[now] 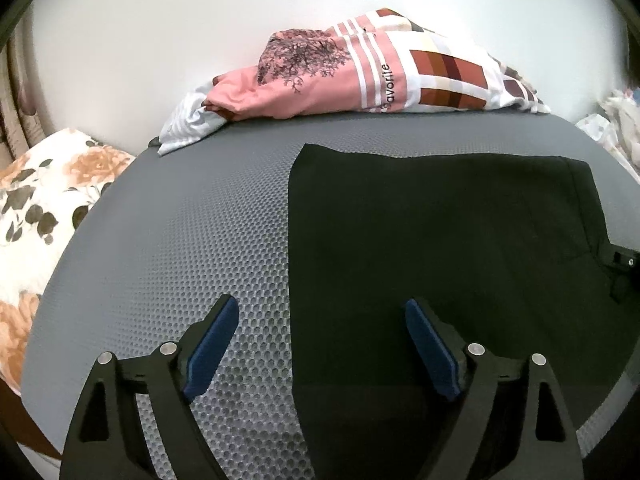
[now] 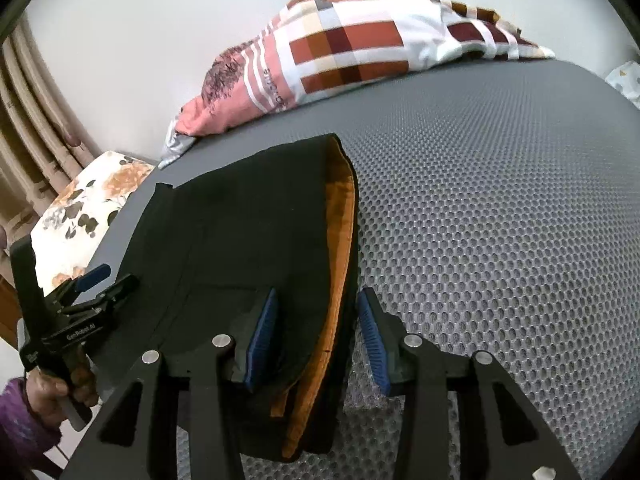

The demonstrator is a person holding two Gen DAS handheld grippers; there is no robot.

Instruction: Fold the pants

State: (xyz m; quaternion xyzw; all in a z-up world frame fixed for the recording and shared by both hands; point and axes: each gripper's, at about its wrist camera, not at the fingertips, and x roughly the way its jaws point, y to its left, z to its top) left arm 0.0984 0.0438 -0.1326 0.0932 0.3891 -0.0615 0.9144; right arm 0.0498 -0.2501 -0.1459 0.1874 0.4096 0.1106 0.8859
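Right gripper [image 2: 316, 336] stands spread, its jaws astride the waistband edge of the pants [image 2: 256, 240], where the orange lining [image 2: 340, 264] shows; nothing is pinched yet. Left gripper [image 1: 320, 344] is spread too, straddling the opposite edge of the pants, one pad over bare mattress [image 1: 180, 240]. Already folded into a dark rectangle, the pants lie flat on the grey mattress near its front edge, long axis running from one gripper to the other. Each end sits just ahead of its own gripper, so I judge either could close and carry its end across. Beyond, a patterned quilt [image 1: 360, 76] lies along the far edge, well apart.
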